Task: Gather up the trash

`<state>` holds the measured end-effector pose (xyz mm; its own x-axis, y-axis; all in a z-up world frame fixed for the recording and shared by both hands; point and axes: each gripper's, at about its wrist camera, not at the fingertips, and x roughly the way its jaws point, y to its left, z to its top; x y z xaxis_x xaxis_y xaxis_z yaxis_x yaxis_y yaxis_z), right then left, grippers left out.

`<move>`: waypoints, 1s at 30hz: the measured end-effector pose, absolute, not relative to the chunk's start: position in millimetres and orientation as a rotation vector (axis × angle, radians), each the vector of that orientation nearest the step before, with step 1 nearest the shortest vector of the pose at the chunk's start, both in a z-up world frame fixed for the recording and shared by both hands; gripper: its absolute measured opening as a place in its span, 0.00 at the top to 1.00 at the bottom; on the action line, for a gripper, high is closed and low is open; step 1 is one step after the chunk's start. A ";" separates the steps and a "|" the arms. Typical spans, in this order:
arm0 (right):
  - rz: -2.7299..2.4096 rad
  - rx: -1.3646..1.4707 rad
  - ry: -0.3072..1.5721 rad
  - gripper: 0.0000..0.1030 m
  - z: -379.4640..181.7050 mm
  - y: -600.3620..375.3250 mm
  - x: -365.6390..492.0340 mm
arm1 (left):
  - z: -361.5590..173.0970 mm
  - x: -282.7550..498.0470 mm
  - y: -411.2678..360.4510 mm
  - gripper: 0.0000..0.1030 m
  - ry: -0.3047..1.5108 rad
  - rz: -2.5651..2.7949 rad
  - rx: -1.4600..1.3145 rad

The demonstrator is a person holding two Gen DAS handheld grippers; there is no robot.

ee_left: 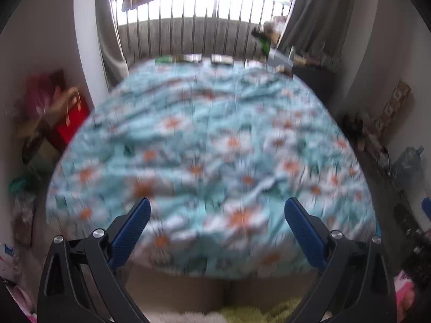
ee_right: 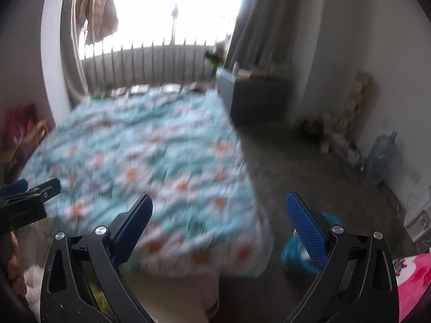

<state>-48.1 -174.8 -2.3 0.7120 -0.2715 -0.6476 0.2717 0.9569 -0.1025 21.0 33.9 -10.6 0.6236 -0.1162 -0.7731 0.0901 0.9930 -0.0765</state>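
Both views are blurred by motion. My left gripper [ee_left: 216,204] is open above the foot of a bed with a turquoise flowered cover [ee_left: 210,145]; nothing is between its blue pads. My right gripper [ee_right: 219,202] is open too, over the bed's right corner [ee_right: 150,156] and the grey floor beside it, holding nothing. The left gripper [ee_right: 29,188] shows at the left edge of the right wrist view. A teal round container [ee_right: 295,255] sits on the floor low beside the bed, partly hidden by my right finger. No piece of trash can be made out on the bed.
A railing and bright window [ee_left: 204,13] stand behind the bed, with curtains either side. Bags and a red box [ee_left: 67,123] crowd the left wall. A dark cabinet [ee_right: 253,99] stands right of the bed. A large water bottle [ee_right: 382,156] and clutter line the right wall.
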 end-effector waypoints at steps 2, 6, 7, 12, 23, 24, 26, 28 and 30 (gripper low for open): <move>-0.308 0.022 0.779 0.08 -14.8 -173.4 -46.8 | -16.5 19.9 32.1 0.05 0.918 -0.121 -0.019; -0.314 0.052 0.845 0.08 -29.2 -170.0 -52.0 | -18.7 14.1 29.1 0.05 0.930 -0.122 0.002; -0.316 0.055 0.855 0.08 -31.0 -170.4 -53.4 | -19.2 13.0 28.0 0.05 0.935 -0.121 0.009; -0.333 0.064 0.868 0.08 -36.3 -175.5 -58.1 | -22.6 8.6 17.0 0.05 0.965 -0.129 0.061; -0.355 0.082 0.879 0.08 -42.1 -193.4 -66.9 | -23.6 2.5 -4.9 0.05 0.979 -0.157 0.144; -0.360 0.086 0.880 0.08 -42.4 -196.4 -68.4 | -23.4 2.1 -7.3 0.05 0.980 -0.162 0.149; -0.370 0.093 0.881 0.08 -42.7 -200.5 -70.7 | -23.0 2.1 -11.1 0.05 0.983 -0.172 0.153; -0.380 0.097 0.878 0.08 -42.3 -204.8 -73.0 | -22.3 1.6 -15.0 0.05 0.983 -0.180 0.157; -0.391 0.100 0.875 0.08 -41.6 -208.6 -75.4 | -21.4 1.3 -19.1 0.05 0.983 -0.189 0.161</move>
<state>-75.4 -208.6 -41.6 0.5752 -0.2927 -0.7639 0.3739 0.9246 -0.0728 1.3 -19.1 -21.4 0.5404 -0.0860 -0.8370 0.2309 0.9717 0.0493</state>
